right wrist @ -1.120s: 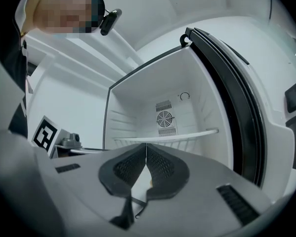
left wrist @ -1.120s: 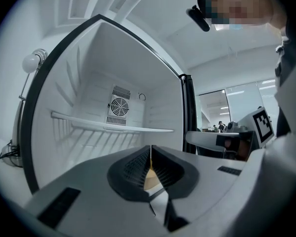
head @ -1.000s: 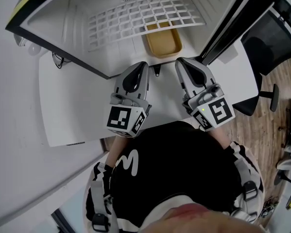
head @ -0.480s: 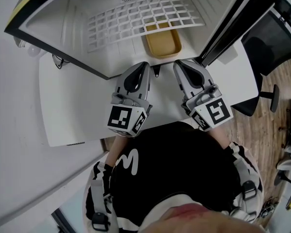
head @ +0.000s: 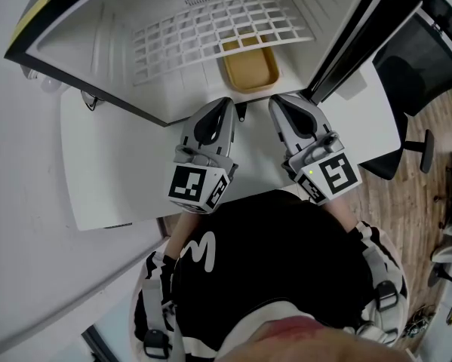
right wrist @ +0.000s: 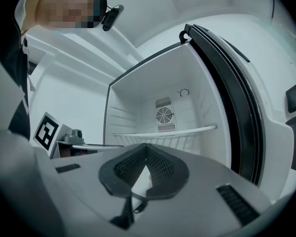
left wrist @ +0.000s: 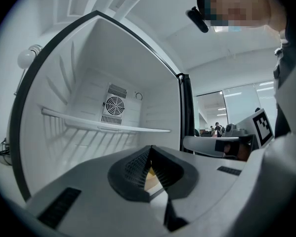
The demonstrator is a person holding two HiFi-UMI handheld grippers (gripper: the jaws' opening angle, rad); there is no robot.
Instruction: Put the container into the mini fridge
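Hovering side by side at the fridge's open front, the left gripper (head: 226, 104) and right gripper (head: 275, 101) are pointing level into the fridge (head: 97, 40). Each is keeping its jaws pressed together with nothing between them. The container (head: 249, 69), a tan tray, is sitting on the fridge floor, partly under the white wire shelf (head: 203, 29), just beyond both gripper tips and touching neither. The fridge is standing on a white table (head: 112, 172), its door (head: 365, 32) hanging open at the right. A round fan (left wrist: 114, 104) is showing on the back wall. A black chair (head: 422, 62) is standing past the table's right edge.
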